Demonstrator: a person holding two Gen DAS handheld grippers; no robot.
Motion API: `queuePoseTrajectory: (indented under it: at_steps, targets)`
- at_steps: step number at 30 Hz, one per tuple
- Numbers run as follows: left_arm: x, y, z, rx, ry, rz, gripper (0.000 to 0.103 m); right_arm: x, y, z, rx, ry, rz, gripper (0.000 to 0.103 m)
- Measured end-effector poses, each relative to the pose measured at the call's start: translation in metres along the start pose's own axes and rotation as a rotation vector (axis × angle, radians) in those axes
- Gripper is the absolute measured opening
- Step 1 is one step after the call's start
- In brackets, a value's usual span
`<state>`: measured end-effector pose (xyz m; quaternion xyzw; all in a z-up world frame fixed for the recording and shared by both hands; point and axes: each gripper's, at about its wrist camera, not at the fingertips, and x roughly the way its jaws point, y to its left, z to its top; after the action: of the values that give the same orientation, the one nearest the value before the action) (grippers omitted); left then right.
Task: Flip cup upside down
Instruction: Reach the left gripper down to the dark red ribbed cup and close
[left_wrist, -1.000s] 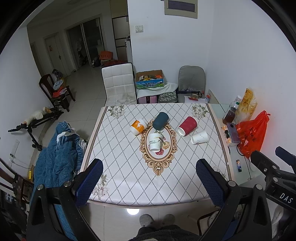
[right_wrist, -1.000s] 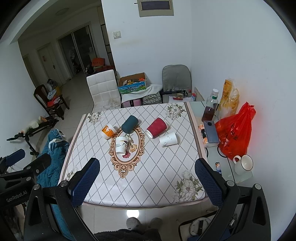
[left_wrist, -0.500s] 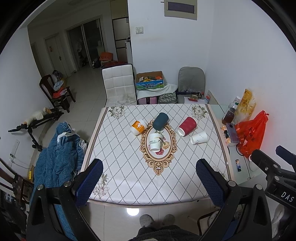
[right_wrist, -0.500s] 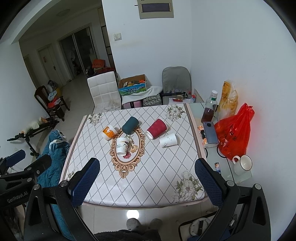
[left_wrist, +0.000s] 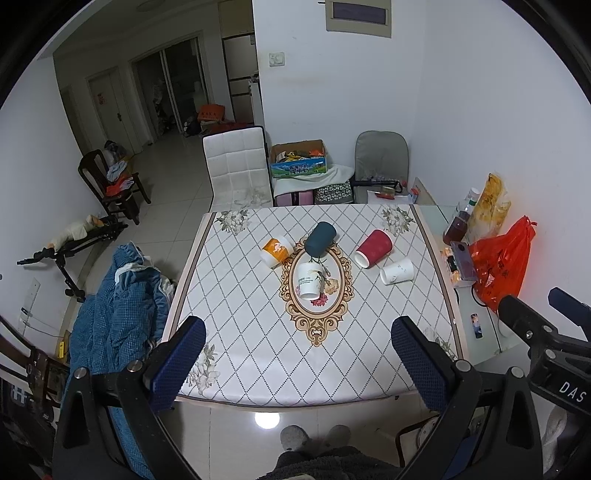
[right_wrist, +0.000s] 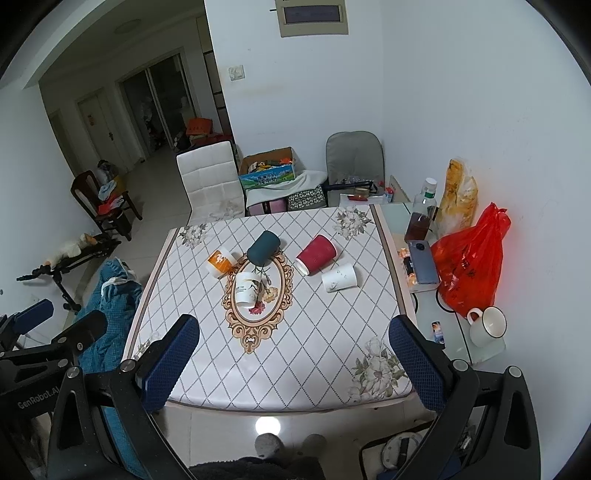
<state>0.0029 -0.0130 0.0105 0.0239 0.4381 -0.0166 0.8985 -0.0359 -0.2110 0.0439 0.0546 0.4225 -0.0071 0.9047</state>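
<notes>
Several paper cups lie on their sides on the patterned table (left_wrist: 258, 350): an orange one (left_wrist: 276, 251), a dark teal one (left_wrist: 320, 239), a red one (left_wrist: 373, 247), a white one (left_wrist: 397, 270) and a white printed one (left_wrist: 309, 280). They also show in the right wrist view: orange (right_wrist: 220, 261), teal (right_wrist: 263, 247), red (right_wrist: 317, 254), white (right_wrist: 339, 277), printed (right_wrist: 248, 289). My left gripper (left_wrist: 297, 363) is open and empty, held high above the table's near edge. My right gripper (right_wrist: 293, 363) is open and empty, likewise far from the cups.
A glass side shelf (right_wrist: 448, 332) at the table's right holds a red plastic bag (right_wrist: 469, 262), a bottle (right_wrist: 421, 218), a phone (right_wrist: 423, 266) and a white mug (right_wrist: 487, 325). A blue jacket (left_wrist: 114, 314) hangs at the table's left. Chairs (left_wrist: 236, 173) stand behind the table.
Both views have shifted very slightly; the cups have not moved and both grippers stay open.
</notes>
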Motion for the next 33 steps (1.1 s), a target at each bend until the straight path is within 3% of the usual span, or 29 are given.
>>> queuePoseTrajectory:
  at_steps: [7,13,25,33]
  targets:
    - [0.015,-0.009,0.001,-0.005,0.023,0.004,0.103,0.020,-0.007,-0.003,0.004,0.025,-0.018,0.103]
    - [0.051,-0.022,0.000,-0.007,0.070,0.038,0.103,0.062,-0.030,-0.012,0.024,0.093,-0.038,0.103]
    - [0.136,-0.064,0.013,0.067,0.169,0.048,0.103,0.159,-0.079,-0.040,0.074,0.230,-0.104,0.103]
    - [0.224,-0.084,0.047,0.167,0.242,0.017,0.103,0.235,-0.101,-0.051,0.142,0.338,-0.162,0.103]
